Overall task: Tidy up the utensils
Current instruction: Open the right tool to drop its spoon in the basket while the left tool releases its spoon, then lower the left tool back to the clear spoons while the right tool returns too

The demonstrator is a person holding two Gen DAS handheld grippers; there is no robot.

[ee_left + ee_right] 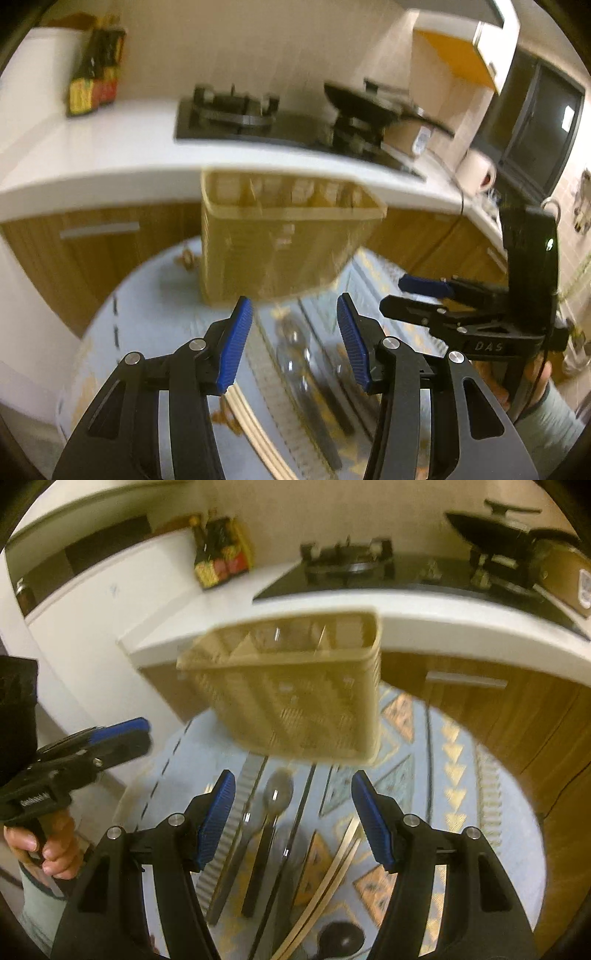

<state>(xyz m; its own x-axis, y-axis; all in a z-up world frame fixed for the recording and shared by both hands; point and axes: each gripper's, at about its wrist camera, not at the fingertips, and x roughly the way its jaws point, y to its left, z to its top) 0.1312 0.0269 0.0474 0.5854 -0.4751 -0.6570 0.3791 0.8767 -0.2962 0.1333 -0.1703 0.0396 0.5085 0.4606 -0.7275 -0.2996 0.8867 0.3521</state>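
Awaiting sorting: spoon [277,794], chopsticks [332,878] lying beneath both gaping, empty tools, left [293,343] and right [293,823]; utensil caddy [295,690] ahead standing seemingly unfilled.

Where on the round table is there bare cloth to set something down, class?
Free: the plain cloth left of the beige utensil holder, toward the table edge, and the patterned cloth on its right. Crowded: in front of it, where spoons and chopsticks lie.

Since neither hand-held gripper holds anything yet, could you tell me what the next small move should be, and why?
Probably lower the right hand-held gripper onto the metal spoon lying directly below its open jaws. The beige utensil caddy stands just beyond, so the spoon looks like the shortest pick.
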